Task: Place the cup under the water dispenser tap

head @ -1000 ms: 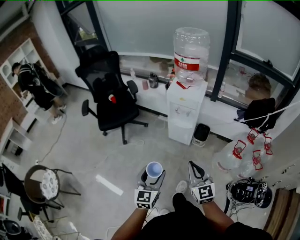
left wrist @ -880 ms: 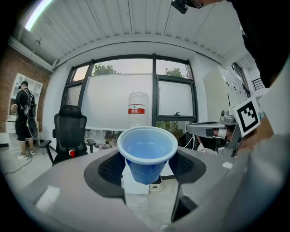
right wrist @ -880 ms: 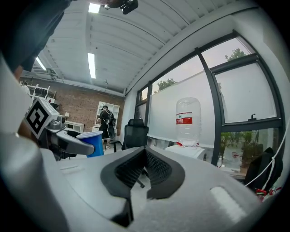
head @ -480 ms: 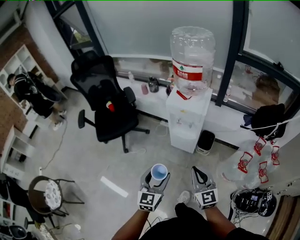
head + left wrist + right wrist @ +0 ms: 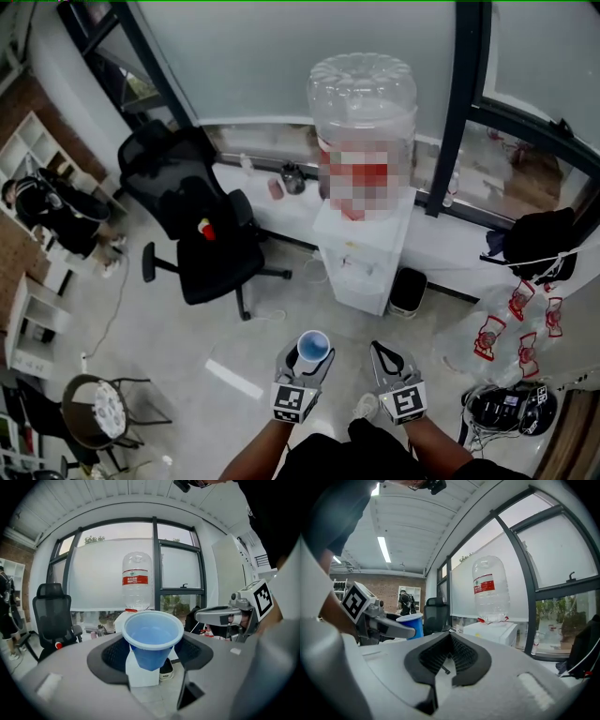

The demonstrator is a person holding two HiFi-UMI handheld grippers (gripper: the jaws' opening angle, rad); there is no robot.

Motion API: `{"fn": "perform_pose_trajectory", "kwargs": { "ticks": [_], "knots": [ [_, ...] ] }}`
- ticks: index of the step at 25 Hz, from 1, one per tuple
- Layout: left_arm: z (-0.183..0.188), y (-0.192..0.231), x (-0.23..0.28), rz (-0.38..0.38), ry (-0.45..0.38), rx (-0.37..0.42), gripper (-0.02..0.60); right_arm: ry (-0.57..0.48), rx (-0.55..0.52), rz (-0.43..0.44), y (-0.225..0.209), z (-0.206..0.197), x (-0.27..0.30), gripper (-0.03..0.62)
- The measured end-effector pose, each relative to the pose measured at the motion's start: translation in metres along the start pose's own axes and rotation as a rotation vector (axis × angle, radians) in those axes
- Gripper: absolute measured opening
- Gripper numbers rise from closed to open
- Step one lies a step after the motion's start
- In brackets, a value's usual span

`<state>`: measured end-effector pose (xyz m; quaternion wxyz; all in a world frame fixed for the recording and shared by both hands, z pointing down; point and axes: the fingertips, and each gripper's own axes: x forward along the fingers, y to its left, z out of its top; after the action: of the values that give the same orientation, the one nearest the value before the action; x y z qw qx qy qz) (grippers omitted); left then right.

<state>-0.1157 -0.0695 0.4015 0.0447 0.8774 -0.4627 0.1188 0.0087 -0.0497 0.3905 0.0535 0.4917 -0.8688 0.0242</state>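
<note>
Compared with one second earlier, both grippers have advanced across the floor (image 5: 169, 328) toward the water dispenser (image 5: 361, 258), which now stands nearer and larger in the head view; the office chair (image 5: 202, 239) has slid toward the picture's left. The grip on the cup is unchanged.

Left gripper (image 5: 307, 360): jaws spread fairly wide and clamped on the blue cup (image 5: 153, 639). The black mesh pads (image 5: 115, 653) press the cup's tapered wall from either side, just below the rim. The cup stands upright, mouth up, its inside showing only blue.

Position of the cup: carried in the air above the floor, in front of the dispenser and still apart from it, not yet under the taps. In the left gripper view it lines up with the dispenser's white cabinet, and the inverted water bottle (image 5: 364, 103) rises above the cup's rim.

Right gripper (image 5: 382, 351): held just beside the left one, at about the same reach. Its jaws are drawn together, the pads meeting at the tips, and nothing lies between them.

Surroundings: a dark waste bin (image 5: 407, 292) stands just beside the dispenser's base; spare bottles (image 5: 492, 328) lie on the floor to the right; a person (image 5: 52, 211) is at the far left.
</note>
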Motion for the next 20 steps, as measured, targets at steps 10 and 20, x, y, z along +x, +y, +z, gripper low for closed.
{"fn": "perform_pose_trajectory", "kwargs": {
  "ticks": [10,20],
  "knots": [
    [-0.007,-0.004,0.077,-0.115,0.012,0.019,0.318,0.065,-0.007,-0.053,-0.036,-0.020,0.019,0.002],
    [-0.051,0.008,0.157,-0.208,0.022,0.004,0.319,0.069,0.112,-0.260,-0.078,-0.053,0.039,0.002]
  ]
}}
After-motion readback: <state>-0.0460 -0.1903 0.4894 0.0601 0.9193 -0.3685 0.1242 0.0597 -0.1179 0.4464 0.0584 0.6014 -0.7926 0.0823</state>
